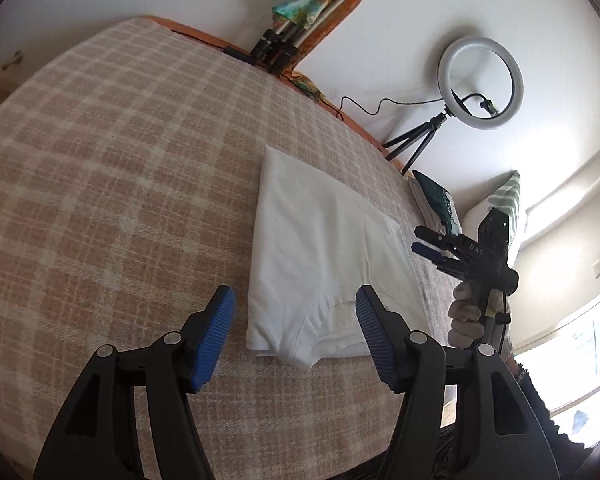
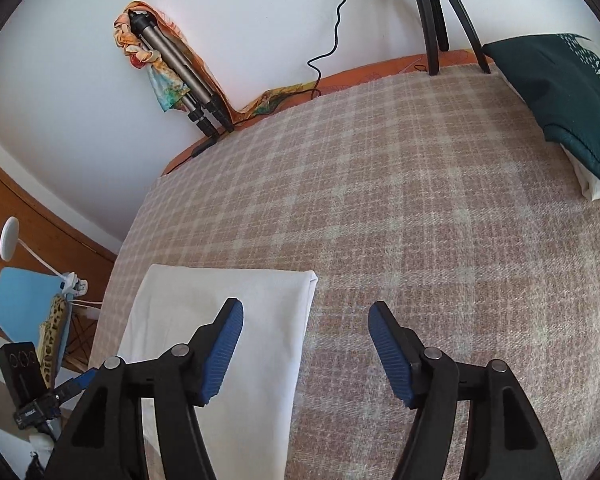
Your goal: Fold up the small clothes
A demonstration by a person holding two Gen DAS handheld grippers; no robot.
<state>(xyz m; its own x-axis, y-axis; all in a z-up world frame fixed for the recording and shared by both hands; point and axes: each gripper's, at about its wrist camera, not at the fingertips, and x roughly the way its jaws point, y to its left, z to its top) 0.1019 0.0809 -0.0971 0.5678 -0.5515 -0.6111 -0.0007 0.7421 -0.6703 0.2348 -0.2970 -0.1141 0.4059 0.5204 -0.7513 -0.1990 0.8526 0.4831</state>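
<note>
A white folded garment point(image 1: 324, 256) lies flat on the plaid bed cover point(image 1: 120, 184), its neckline end toward me. My left gripper point(image 1: 294, 320) is open and empty, hovering just above the garment's near end. My right gripper point(image 1: 422, 242) shows in the left wrist view at the garment's right edge, held by a gloved hand. In the right wrist view the right gripper point(image 2: 306, 332) is open and empty, over the right edge of the white garment point(image 2: 220, 312), with the bed cover point(image 2: 420, 220) beyond.
A ring light on a tripod point(image 1: 480, 84) stands at the bed's far side. A folded tripod with colourful cloth point(image 2: 168, 68) leans on the wall. A dark green pillow point(image 2: 560, 92) lies at the right. A blue chair point(image 2: 24, 300) stands left of the bed.
</note>
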